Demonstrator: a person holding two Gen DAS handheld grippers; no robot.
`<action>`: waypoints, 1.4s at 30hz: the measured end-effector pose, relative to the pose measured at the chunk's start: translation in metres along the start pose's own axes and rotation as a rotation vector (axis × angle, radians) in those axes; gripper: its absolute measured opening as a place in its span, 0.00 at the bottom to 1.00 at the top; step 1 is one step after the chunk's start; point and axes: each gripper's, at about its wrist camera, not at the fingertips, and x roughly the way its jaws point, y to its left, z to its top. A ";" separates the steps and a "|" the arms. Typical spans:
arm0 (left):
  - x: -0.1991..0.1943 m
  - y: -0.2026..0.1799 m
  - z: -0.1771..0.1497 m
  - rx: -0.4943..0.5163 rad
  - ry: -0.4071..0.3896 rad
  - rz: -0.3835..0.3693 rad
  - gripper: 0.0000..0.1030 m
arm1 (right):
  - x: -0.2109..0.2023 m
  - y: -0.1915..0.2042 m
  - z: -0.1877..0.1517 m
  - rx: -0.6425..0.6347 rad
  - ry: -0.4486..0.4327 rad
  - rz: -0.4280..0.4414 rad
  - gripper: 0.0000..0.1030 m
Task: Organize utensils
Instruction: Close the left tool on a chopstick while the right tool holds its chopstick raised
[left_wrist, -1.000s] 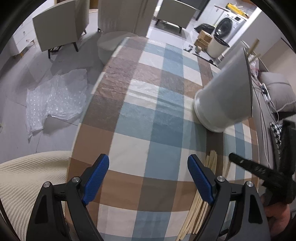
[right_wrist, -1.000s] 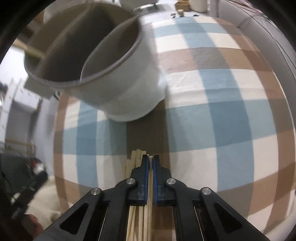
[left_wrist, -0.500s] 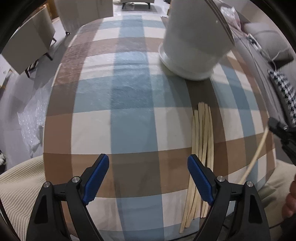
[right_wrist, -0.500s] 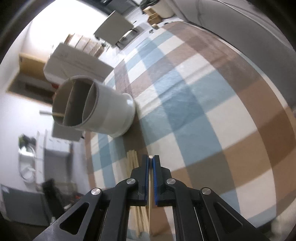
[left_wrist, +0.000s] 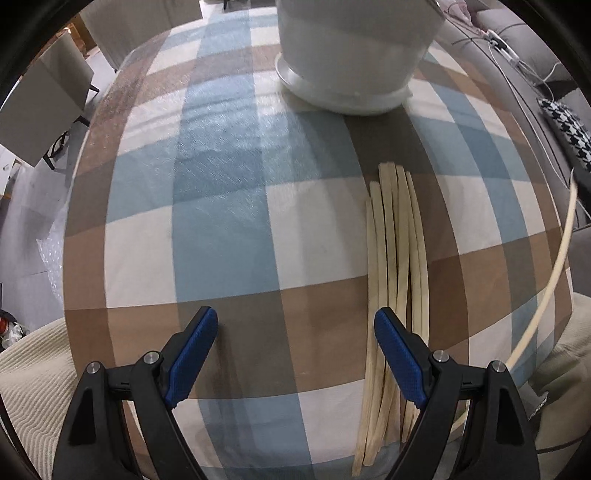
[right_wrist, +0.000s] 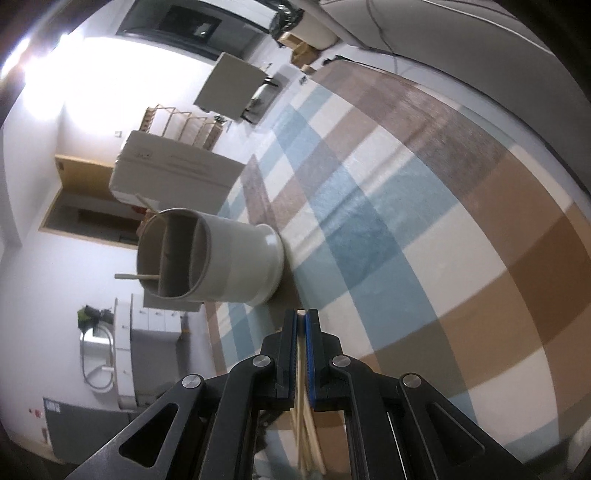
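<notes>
right gripper (right_wrist: 301, 321): clamped on one chopstick (right_wrist: 301, 314), shaft along its fingers | divided utensil holder (right_wrist: 207, 258): ahead-left, mouth open toward it | left gripper (left_wrist: 295, 332): spread wide, holding nothing, loose chopsticks (left_wrist: 397, 258) at its right finger

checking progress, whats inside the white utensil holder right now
The right wrist view shows the white utensil holder split by dividers. One chopstick pokes out over its rim, and another thin stick lies along a divider. Its bottom and far compartment are hidden by the walls.
</notes>
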 end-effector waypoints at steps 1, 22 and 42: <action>0.001 0.001 0.000 0.002 0.005 0.005 0.81 | 0.000 0.001 0.001 -0.007 0.001 0.004 0.04; 0.009 -0.009 0.026 0.010 0.015 0.076 0.81 | -0.006 0.024 0.016 -0.119 -0.006 0.034 0.04; 0.004 -0.044 0.051 0.090 0.034 0.095 0.38 | -0.008 0.036 0.022 -0.186 -0.026 0.012 0.04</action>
